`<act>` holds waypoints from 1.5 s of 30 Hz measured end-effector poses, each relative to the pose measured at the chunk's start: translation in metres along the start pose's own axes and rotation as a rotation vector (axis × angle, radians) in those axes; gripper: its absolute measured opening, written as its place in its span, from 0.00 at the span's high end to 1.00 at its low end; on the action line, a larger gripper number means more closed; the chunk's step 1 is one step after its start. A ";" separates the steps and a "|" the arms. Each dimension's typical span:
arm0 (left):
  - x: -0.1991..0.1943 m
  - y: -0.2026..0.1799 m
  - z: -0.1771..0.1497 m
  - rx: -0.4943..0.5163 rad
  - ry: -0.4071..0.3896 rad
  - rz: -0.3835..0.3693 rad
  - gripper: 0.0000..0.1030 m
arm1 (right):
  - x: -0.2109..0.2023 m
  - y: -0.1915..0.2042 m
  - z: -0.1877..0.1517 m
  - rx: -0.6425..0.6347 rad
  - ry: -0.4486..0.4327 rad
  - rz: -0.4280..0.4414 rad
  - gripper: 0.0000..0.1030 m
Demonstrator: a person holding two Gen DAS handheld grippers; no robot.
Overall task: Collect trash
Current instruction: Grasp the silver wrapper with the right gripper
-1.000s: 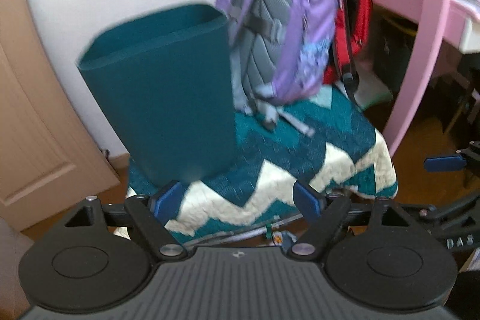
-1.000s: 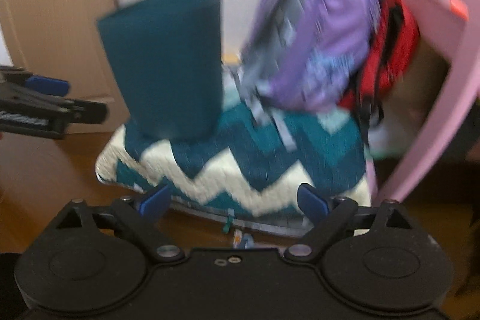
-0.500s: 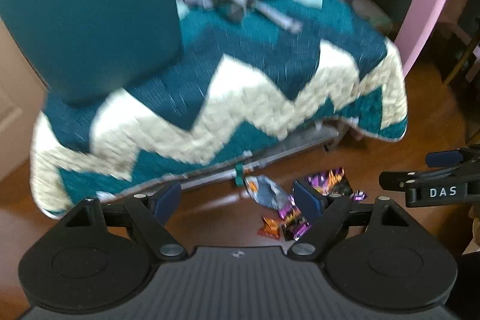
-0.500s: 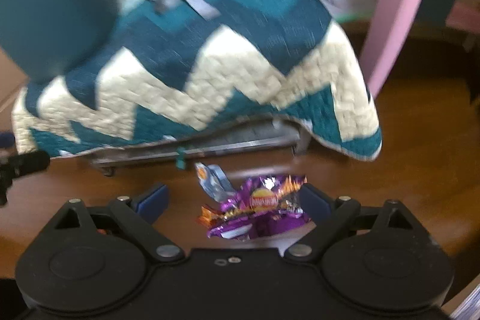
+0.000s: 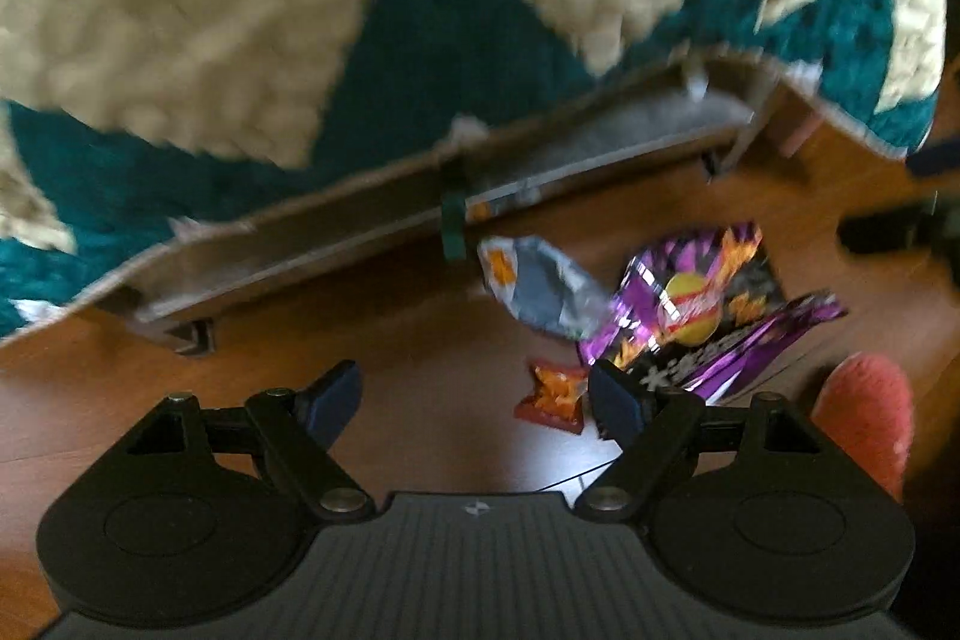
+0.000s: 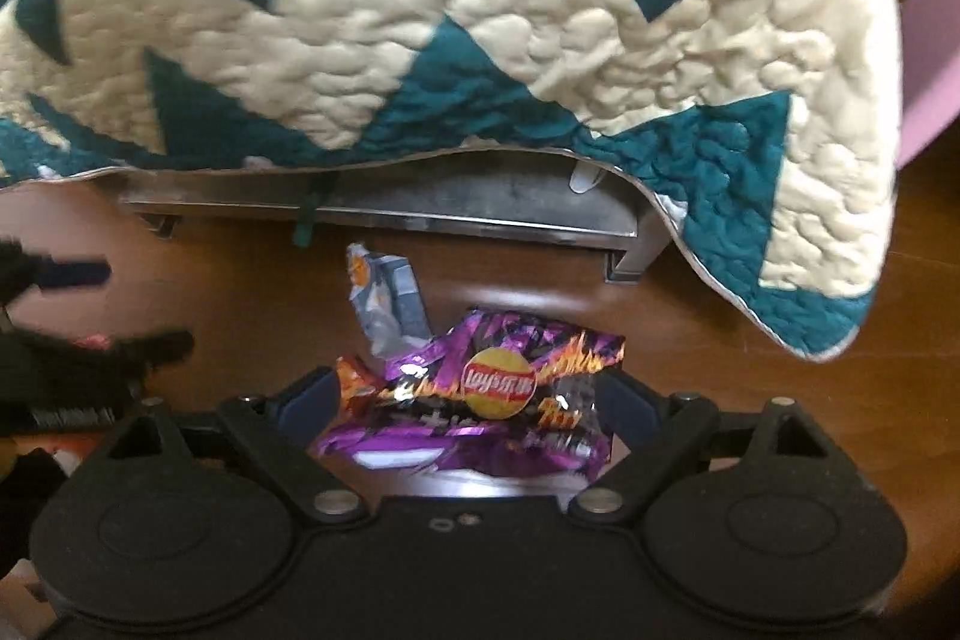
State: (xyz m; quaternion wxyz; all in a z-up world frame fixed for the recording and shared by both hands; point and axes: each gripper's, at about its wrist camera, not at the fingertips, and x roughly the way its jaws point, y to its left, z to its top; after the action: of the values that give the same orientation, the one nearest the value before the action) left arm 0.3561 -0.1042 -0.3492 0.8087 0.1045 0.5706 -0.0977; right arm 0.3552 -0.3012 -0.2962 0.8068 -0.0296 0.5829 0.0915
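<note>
Between our right gripper's (image 6: 465,403) spread fingers, which press on nothing yet, lies the purple chip bag (image 6: 480,388), crumpled flat on the wooden floor (image 6: 750,340). Just beyond it, toward the far side, a silver-grey wrapper (image 6: 384,304) stands half crumpled, and at the bag's left edge a small orange wrapper (image 6: 351,379) peeks out. Our left gripper (image 5: 474,400) also hangs with its fingers apart and empty over bare floor; the small orange wrapper (image 5: 555,394) sits just inside its right finger, with the purple chip bag (image 5: 690,328) and the silver-grey wrapper (image 5: 540,286) a little farther off to the right. Beyond the litter, a low metal frame (image 6: 420,208) carries a teal and cream zigzag quilt (image 6: 480,40) that droops over its far edge. A reddish fuzzy shape (image 5: 864,418) shows at the near right of the left view; we cannot tell what it is.

We judge the collecting has barely begun: all three pieces are on the floor, none is gripped, and no bin is in sight. The bag's round yellow and red emblem carries lettering we cannot read with confidence.
</note>
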 end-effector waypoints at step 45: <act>0.197 0.011 -0.036 -0.121 0.277 -0.350 0.83 | 0.225 0.052 0.032 -0.041 0.173 0.202 0.89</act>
State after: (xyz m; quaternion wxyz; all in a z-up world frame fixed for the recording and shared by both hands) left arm 0.3918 -0.0916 -0.5460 0.6982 -0.0321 0.6904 -0.1868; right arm 0.4442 -0.2202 -0.4962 0.7393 0.0046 0.6485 0.1812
